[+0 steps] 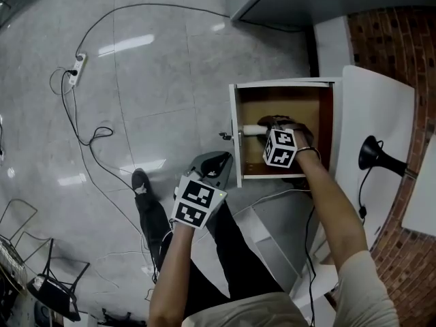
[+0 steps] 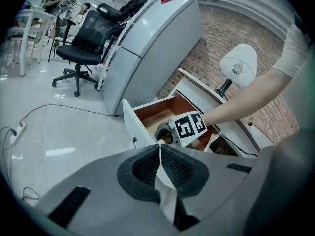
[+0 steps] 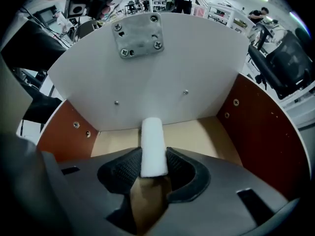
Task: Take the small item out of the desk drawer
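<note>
The right tongs [image 3: 153, 155] are clamped on the small white roll [image 3: 153, 144], one dark ribbed pad pressed against each of its long sides. The roll is a short, plain white cylinder with a matte, slightly fuzzy surface and a rounded far end, and it bears no print or marking. About half of it sticks out past the pads towards the inside of the drawer's white front panel [image 3: 197, 68]. It is inside the drawer [image 1: 325, 125], over the tan bottom board. Whether it rests on that board or is lifted off it cannot be told. In the head view it shows as a pale stub between the marker cube and the front panel. A metal plate [image 3: 139, 33] with four screws sits high on that panel, and red-brown side walls close the drawer in on both sides.

The left tongs [image 2: 160, 148] are closed, pad against pad, with nothing between them. They hang outside the drawer, near its front corner, above the person's leg.

The drawer stands pulled out from a white counter [image 1: 381, 107] that carries a lamp [image 2: 239, 63]. Beyond the counter is a brick wall [image 1: 395, 39]. On the grey floor [image 1: 150, 101] lie black cables [image 1: 88, 138] and a power strip [image 1: 78, 67].
</note>
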